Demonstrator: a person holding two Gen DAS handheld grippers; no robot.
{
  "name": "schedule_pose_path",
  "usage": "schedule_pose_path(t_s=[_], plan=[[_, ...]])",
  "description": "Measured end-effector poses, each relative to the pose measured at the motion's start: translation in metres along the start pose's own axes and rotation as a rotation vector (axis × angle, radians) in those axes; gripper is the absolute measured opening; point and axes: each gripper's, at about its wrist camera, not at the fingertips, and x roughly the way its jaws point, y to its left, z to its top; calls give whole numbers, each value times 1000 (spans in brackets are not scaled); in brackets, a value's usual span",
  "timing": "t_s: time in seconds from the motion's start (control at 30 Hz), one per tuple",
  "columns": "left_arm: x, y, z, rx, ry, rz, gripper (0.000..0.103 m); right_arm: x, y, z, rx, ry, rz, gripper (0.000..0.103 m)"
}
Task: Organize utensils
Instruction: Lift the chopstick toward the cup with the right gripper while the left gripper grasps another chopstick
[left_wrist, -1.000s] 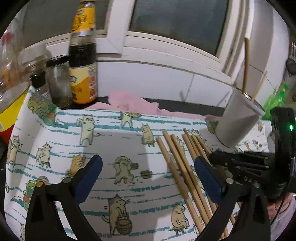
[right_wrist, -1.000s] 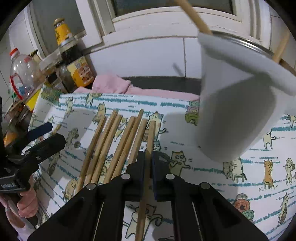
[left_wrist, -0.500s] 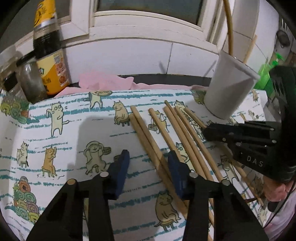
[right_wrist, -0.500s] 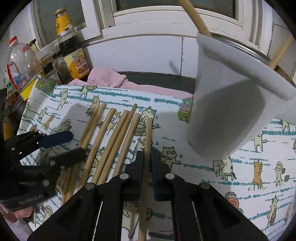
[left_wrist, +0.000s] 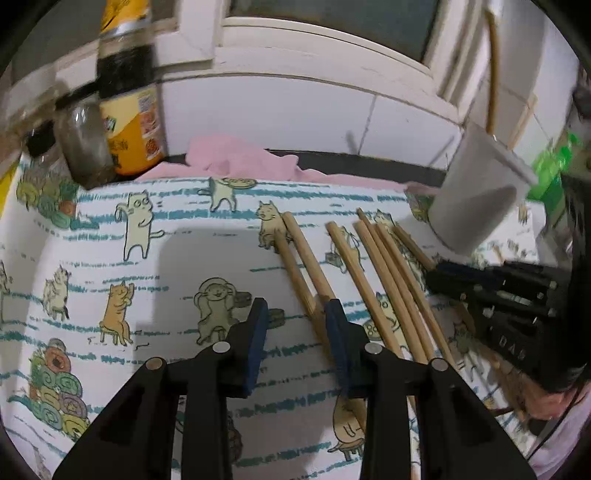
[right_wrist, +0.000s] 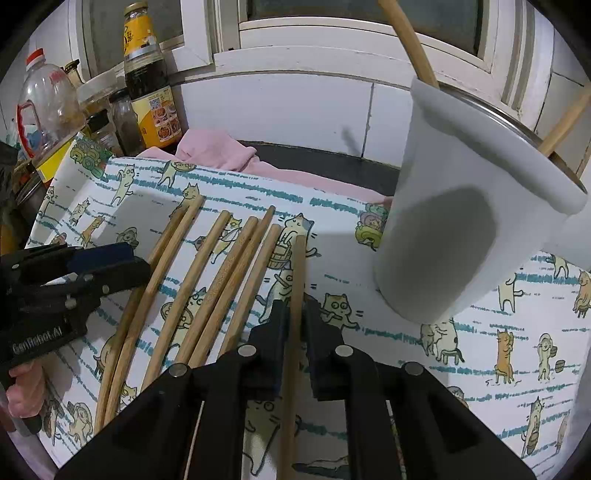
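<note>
Meanwhile, pinched between the right gripper (right_wrist: 294, 325) fingers: one chopstick (right_wrist: 296, 280), flat on the cat-print cloth (right_wrist: 480, 332) beside the white cup (right_wrist: 454, 236). Partly spread over the leftmost chopstick pair (left_wrist: 299, 266): the left gripper (left_wrist: 295, 325), gripping nothing. Alongside, four more loose chopsticks (right_wrist: 221, 280).

7 wooden chopsticks (right_wrist: 207, 280) lie fanned side by side; 2 more stand in the white cup (right_wrist: 454, 236).
</note>
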Motion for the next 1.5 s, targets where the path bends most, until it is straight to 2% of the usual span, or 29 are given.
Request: schedule_pose_path(t_s=[0.1,0.13,0.23,0.3,0.37,0.4,0.47,0.53,0.57,0.67,0.83,0.9,0.97,1.0,1.07,1.13,1.27,1.33,1.5], plan=[[1,-2,0,10,5,6,32,0,0,0,-3,-3,-4,13],[1,-1,1,6,8,1,32,0,1,0,-8,-6,-21,17],[1,-2,0,16,10,-1,34,2,-3,1,0,-16,-124,59],[1,-6,-1,41,9,10,38,3,-9,2,37,-5,-66,51],[2,-12,-3,75,10,13,47,3,-10,3,42,-1,-55,48],[2,-14,-4,89,10,17,48,3,-9,3,35,-4,-55,45],[3,-17,-5,101,8,35,48,2,-6,2,21,-9,-42,24],[3,-11,-3,67,3,59,48,1,-3,1,7,-13,-38,11],[3,-5,-2,36,0,73,47,0,-2,1,6,-14,-40,9],[1,6,0,-23,1,54,45,0,-6,1,34,-12,-17,8],[0,10,2,-44,10,27,44,-4,-23,3,145,-50,62,8],[-1,12,3,-68,24,-45,41,-12,-27,5,183,-94,126,8],[0,17,6,-111,57,-155,41,-24,-32,5,207,-160,194,8],[0,16,7,-123,70,-170,41,-32,-33,5,209,-205,211,8],[2,11,10,-106,81,-144,36,-46,-33,4,208,-281,236,8],[3,2,12,-74,96,-98,36,-62,-35,2,216,-367,281,8],[2,-4,12,-78,138,24,21,-91,-35,-4,217,-519,267,8],[3,-4,13,-89,166,65,19,-104,-36,-10,222,-593,271,8],[2,-13,13,-34,228,160,19,-129,-43,-23,248,-712,249,8]])
